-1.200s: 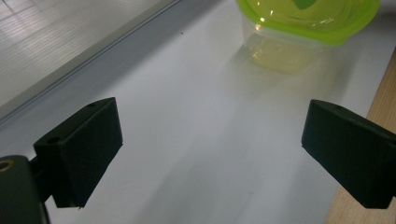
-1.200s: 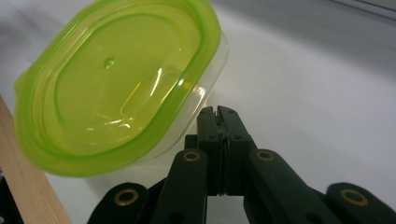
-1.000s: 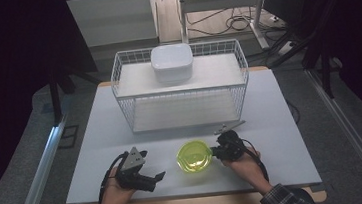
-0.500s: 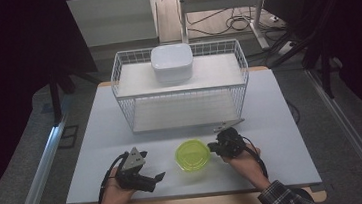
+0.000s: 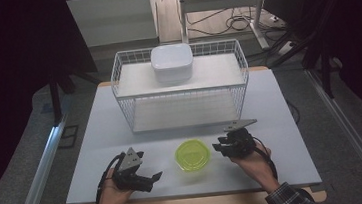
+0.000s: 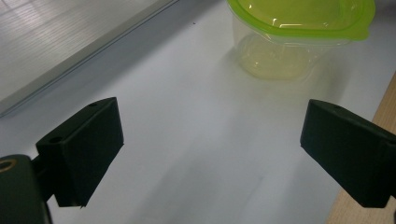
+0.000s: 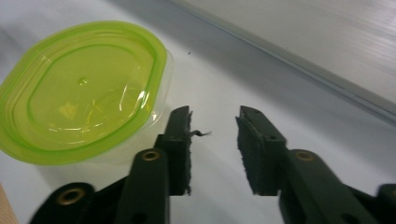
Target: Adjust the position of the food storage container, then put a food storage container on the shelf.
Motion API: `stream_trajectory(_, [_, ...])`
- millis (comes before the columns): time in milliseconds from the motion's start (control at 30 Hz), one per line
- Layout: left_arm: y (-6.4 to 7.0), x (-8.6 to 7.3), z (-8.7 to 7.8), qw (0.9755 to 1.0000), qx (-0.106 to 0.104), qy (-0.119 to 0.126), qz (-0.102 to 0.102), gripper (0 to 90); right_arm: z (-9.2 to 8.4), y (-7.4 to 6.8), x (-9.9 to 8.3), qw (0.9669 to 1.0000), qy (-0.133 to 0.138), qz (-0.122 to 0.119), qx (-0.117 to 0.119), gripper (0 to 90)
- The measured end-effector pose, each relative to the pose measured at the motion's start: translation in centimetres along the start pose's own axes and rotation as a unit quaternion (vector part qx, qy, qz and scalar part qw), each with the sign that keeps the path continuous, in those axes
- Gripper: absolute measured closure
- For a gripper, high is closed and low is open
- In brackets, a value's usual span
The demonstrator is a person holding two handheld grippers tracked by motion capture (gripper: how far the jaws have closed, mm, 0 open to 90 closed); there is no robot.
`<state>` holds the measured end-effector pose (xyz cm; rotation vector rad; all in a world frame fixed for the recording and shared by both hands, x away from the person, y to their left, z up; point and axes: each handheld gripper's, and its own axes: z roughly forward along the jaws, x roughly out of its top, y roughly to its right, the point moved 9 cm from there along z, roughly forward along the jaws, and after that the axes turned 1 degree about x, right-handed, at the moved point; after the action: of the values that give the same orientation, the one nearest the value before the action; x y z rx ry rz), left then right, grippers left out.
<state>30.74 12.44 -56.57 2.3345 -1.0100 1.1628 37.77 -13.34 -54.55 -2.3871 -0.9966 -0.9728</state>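
Bench: white bench point(image 5: 97, 140) under dim light.
Right gripper point(image 5: 222, 147): jaws partly apart, just been opening, nothing between them.
Container: green-lidded tub point(image 5: 192, 155) just beside the right jaws, untouched.
Left gripper point(image 5: 151, 177): jaws wide, empty, tub ahead and apart.
Beyond: wire rack point(image 5: 241, 96) carrying a white box point(image 5: 172, 62).

white wire basket point(image 5: 180, 89) at table's far side | white square container point(image 5: 172, 62) on its top shelf

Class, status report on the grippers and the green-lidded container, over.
Left gripper open, idle. Right gripper fingers just opening, nothing between. Clear plastic container with green lid standing free on the white table. Nothing in the way.
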Motion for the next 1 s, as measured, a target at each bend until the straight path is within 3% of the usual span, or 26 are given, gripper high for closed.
stream_trajectory(133, [0.13,0.15,-0.44,0.9993,-0.027,0.026,-0.012,4.0,-0.58,0.15,0.07,0.9999,0.014,0.001,0.006,45.0])
stream_trajectory(267, [-0.09,-0.03,-0.71,0.9991,-0.022,0.036,-0.009,2.4,-0.8,0.11,-0.05,0.9995,0.03,-0.004,0.013,28.7])
stream_trajectory(367, [-0.2,-0.28,-0.68,0.9992,-0.019,0.033,-0.009,1.9,-0.9,0.14,-0.25,0.9992,0.038,0.007,0.014,21.3])
stream_trajectory(467, [-0.18,-0.28,-0.64,0.9993,-0.017,0.033,-0.008,2.0,-0.97,0.15,-0.36,0.9985,0.045,0.018,0.023,16.3])
stream_trajectory(667, [-0.17,-0.42,-0.45,0.9995,-0.013,0.028,-0.001,2.0,-0.69,0.03,-0.39,0.9986,0.043,0.017,0.026,6.9])
stream_trajectory(867, [-0.02,-0.41,-0.47,0.9993,-0.022,0.03,0.0,2.0,-0.63,-0.3,-0.18,0.9986,0.039,0.023,0.027,4.0])
stream_trajectory(1000, [0.12,-0.49,-0.29,0.9994,-0.023,0.025,0.004,2.0,-0.8,-0.64,-0.19,0.9984,0.031,0.025,0.041,5.4])
